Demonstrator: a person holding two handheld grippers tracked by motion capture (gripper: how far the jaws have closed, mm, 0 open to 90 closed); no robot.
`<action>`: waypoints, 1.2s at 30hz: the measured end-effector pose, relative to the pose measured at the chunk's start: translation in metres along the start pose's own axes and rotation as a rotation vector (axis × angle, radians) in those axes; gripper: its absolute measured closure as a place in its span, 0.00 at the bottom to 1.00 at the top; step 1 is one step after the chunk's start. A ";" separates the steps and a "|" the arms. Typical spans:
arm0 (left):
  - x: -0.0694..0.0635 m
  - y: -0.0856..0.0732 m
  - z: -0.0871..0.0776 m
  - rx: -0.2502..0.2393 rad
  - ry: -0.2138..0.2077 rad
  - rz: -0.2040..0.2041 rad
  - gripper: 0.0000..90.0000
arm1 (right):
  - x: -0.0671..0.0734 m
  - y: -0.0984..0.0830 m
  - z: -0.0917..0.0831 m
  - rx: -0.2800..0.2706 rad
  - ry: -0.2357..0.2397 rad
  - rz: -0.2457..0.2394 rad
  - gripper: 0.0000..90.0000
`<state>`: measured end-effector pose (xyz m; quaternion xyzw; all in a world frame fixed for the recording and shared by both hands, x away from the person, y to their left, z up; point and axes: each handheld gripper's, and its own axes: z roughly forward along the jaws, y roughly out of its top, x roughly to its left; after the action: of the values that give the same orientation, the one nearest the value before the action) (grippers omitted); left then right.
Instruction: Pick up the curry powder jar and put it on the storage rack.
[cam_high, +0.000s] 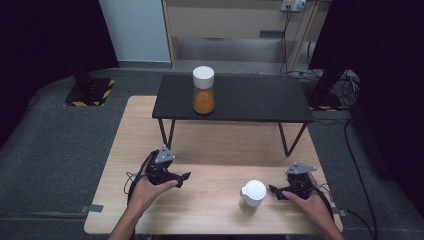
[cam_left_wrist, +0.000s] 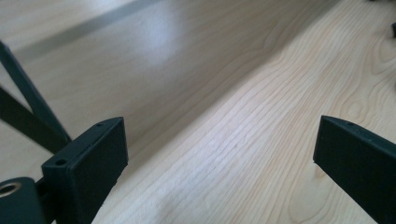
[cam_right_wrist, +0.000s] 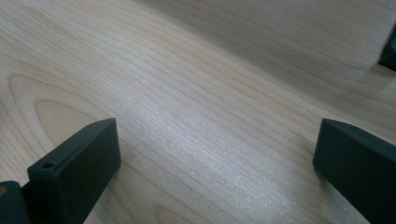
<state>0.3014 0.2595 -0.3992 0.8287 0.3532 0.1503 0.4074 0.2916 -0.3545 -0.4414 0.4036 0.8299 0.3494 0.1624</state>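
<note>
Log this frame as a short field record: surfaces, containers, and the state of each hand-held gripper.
surface: light wooden table
raised surface: black shelf standing on the table's far half
container 1: orange-filled jar with white lid, upright on the shelf
container 2: clear jar with white lid, upright on the table near the front edge
left hand-held gripper: open, jaws wide apart, holding nothing, low over the table
right hand-held gripper: open, holding nothing, beside the clear jar, contact not visible
</note>
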 end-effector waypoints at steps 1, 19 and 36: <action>0.001 -0.002 0.001 0.009 0.003 -0.006 0.02 | 0.000 0.000 0.000 0.000 0.000 0.000 0.02; 0.006 -0.020 0.014 0.093 0.036 -0.026 0.03 | 0.000 0.000 0.000 0.000 0.000 0.000 0.02; 0.004 -0.023 0.023 0.142 0.045 -0.012 0.03 | 0.000 0.000 0.000 0.000 0.000 0.000 0.02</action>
<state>0.3063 0.2592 -0.4315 0.8498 0.3770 0.1410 0.3402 0.2916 -0.3546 -0.4415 0.4034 0.8299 0.3495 0.1624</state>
